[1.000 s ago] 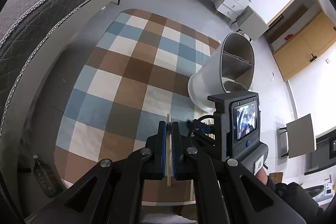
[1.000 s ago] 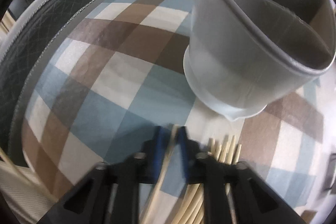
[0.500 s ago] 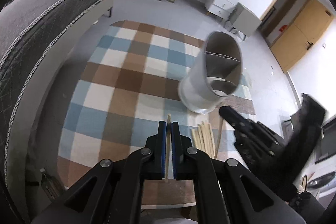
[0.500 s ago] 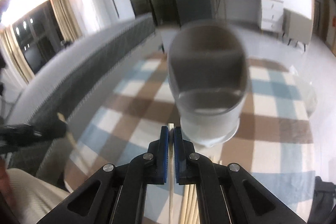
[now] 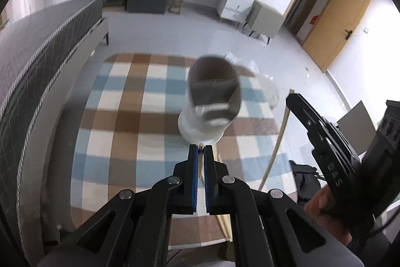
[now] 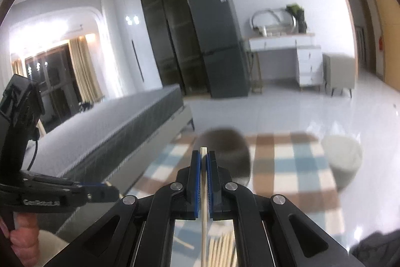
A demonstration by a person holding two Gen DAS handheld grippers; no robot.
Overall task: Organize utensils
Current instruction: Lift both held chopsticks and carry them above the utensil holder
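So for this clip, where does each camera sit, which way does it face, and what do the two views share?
Left wrist: on the left gripper, angled steeply down at the checked cloth and utensil holder; its fingers pinch a chopstick; the right gripper and a hand show at right.
Right wrist: on the right gripper, facing nearly level across the room toward the fridge; it pinches a chopstick.
Shared: holder, cloth, bed, fridge, desk.

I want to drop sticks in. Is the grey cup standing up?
Yes, the grey cup stands upright on the checked rug, mouth up.
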